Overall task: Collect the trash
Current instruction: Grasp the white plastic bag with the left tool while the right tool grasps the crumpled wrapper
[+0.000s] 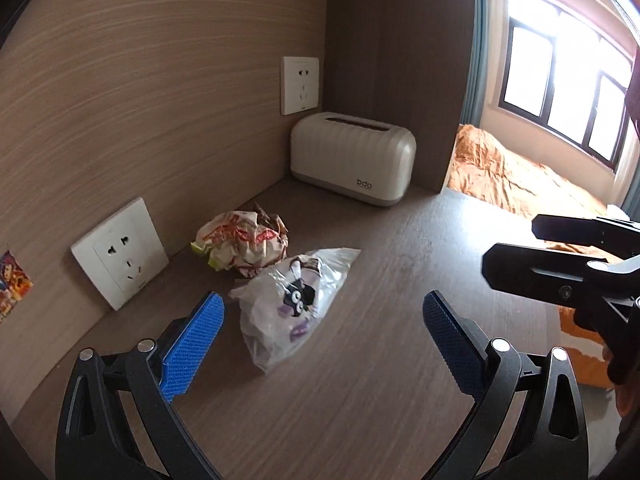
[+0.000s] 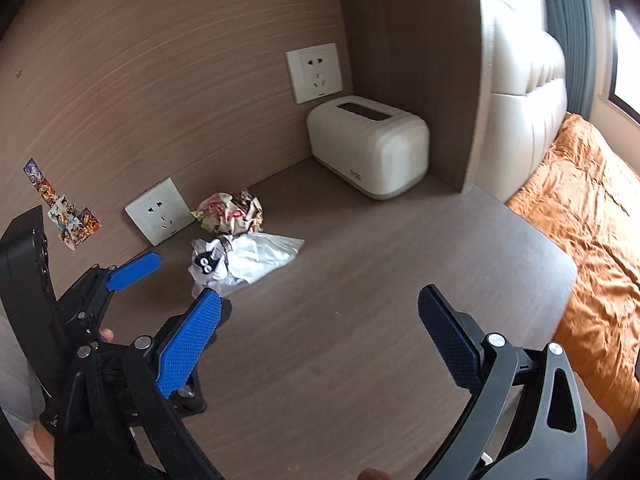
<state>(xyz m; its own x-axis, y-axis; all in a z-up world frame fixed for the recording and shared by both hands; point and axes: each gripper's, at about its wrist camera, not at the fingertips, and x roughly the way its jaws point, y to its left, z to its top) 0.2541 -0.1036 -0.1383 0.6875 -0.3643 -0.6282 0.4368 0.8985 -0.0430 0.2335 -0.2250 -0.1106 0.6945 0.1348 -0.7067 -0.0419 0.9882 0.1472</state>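
The left gripper (image 1: 324,312) has its blue pads spread wide and holds nothing; the clear plastic bag (image 1: 288,304) with a cartoon print lies on the wooden desk (image 1: 360,380) just ahead of it, nearer its left finger. The crumpled printed wrapper (image 1: 244,242) touches the bag's far side. The right gripper (image 2: 320,312) is also wide apart and empty, with both pieces of trash ahead to its left.
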